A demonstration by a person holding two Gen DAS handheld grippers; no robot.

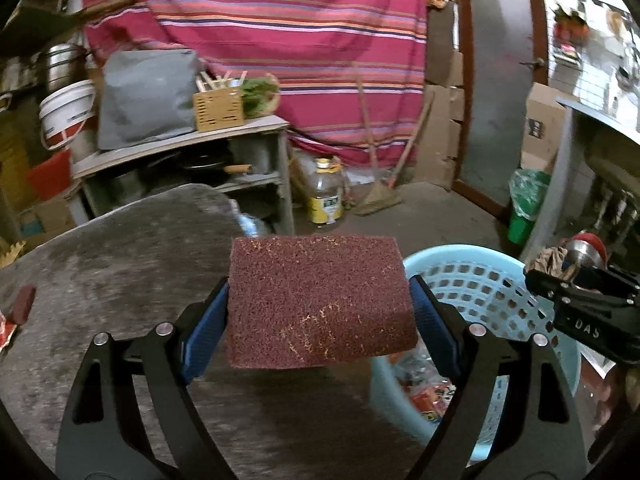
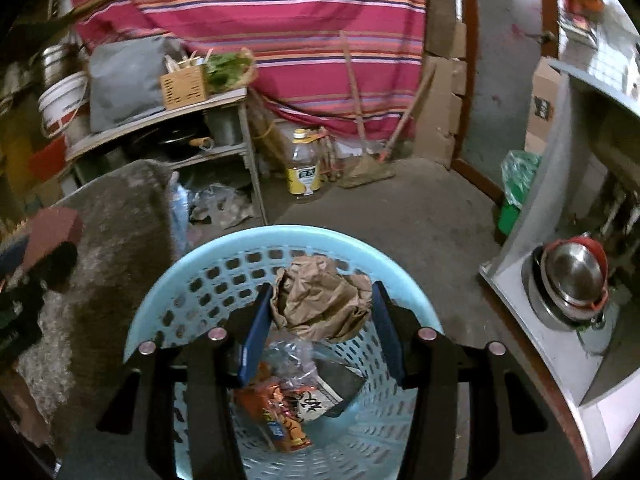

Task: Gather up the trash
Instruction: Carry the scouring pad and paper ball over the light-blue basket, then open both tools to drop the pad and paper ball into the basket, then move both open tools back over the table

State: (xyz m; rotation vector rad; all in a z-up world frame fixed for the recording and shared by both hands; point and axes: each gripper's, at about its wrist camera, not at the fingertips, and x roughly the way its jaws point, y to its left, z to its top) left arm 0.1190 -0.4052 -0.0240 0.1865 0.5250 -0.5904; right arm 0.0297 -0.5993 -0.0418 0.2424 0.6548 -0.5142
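Maroon and rough-grained, the scouring pad (image 1: 320, 300) fills the middle of the left wrist view, clamped by its two side edges between the blue fingers (image 1: 206, 326) of the left gripper (image 1: 320, 320). It looks light and springy, a slab that should give a little under pressure yet keep its shape, and its coarse face ought to resist slipping. It hangs over the grey bench (image 1: 100, 280), just beside the pale blue basket (image 1: 472, 280), whose rim lies to the right and lower. A second small maroon piece (image 1: 23, 302) and a red wrapper scrap (image 1: 6, 330) lie at the bench's left edge.

From the right wrist view, the right gripper (image 2: 320, 304) is clenched on a crumpled brown paper ball (image 2: 320, 304), soft, near weightless and easily crushed further. It sits directly above the basket's open mouth, where wrappers (image 2: 280, 412) already lie. Nothing blocks a drop; the metal shelf (image 2: 540, 320) stands near on the right.
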